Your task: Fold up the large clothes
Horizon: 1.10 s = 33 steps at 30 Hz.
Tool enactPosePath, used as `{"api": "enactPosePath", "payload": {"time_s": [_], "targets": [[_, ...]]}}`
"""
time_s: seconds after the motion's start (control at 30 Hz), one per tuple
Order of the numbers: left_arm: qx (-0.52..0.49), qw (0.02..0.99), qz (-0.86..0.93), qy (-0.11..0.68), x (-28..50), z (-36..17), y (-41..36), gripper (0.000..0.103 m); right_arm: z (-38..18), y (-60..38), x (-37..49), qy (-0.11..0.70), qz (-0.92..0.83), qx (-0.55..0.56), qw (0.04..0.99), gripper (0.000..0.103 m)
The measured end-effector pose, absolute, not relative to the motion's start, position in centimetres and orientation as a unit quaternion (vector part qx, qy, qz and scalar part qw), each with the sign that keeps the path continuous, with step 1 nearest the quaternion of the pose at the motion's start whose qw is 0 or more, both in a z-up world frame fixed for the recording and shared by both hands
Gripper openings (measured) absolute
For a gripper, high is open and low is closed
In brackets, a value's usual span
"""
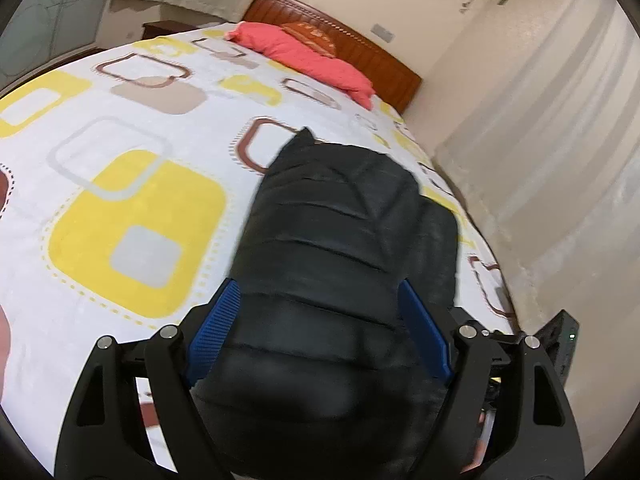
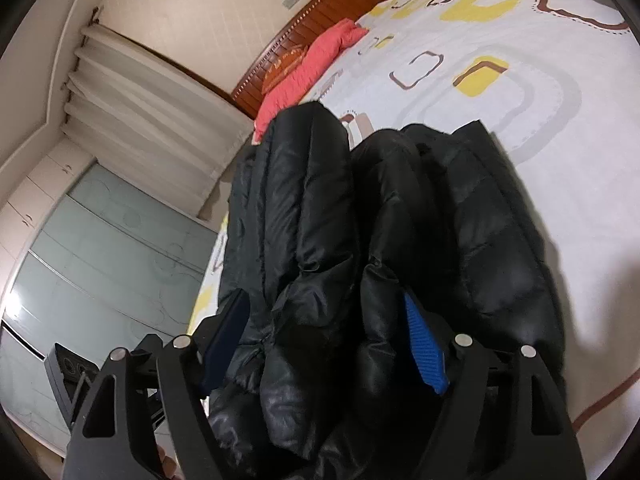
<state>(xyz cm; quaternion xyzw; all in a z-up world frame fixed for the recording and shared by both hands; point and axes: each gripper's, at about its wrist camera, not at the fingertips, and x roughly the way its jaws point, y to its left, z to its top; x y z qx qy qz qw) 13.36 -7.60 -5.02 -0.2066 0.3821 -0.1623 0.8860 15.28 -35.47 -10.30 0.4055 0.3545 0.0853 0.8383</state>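
A black puffer jacket (image 1: 340,208) lies folded into a long bundle on the patterned bedspread (image 1: 132,208). My left gripper (image 1: 316,286) stands open astride its near end, blue pads (image 1: 216,320) wide on either side with the padded cloth lying loose between them. In the right wrist view the same jacket (image 2: 304,184) is bunched into thick rolls, a sleeve-like roll on the left. My right gripper (image 2: 324,296) is open around these rolls; its right pad (image 2: 424,344) shows its blue face beside the cloth. The jacket's near end is hidden under both grippers.
A pink quilted item (image 1: 308,56) lies by the wooden headboard (image 1: 360,48). Pale curtains (image 1: 540,120) hang along the bed's right side. Frosted wardrobe doors (image 2: 100,260) and a small black box (image 2: 68,368) show beyond the bed's edge in the right wrist view.
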Motion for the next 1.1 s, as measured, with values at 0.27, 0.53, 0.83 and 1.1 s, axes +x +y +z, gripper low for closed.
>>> {"api": "enactPosePath", "payload": {"time_s": [0.27,0.53,0.83,1.1], "targets": [[-0.228,0.871,-0.15,0.408,14.9,-7.7,-5.4,0.081,-11.0,-35.9,15.8,0.364,0.098,0.399,0.836,0.023],[-0.204,0.854,-0.219,0.424,15.5,-9.1,-9.2,0.081,-12.6,-42.6,13.6,0.363,0.034,0.389,0.846,0.02],[-0.136,0.856,-0.196,0.458,17.1,-13.1,-13.3,0.081,-16.1,-43.1,14.7,0.377,0.041,0.408,0.831,0.02],[-0.181,0.854,-0.189,0.451,16.5,-12.5,-10.7,0.081,-13.1,-42.6,13.9,0.373,0.027,0.386,0.843,0.039]]}}
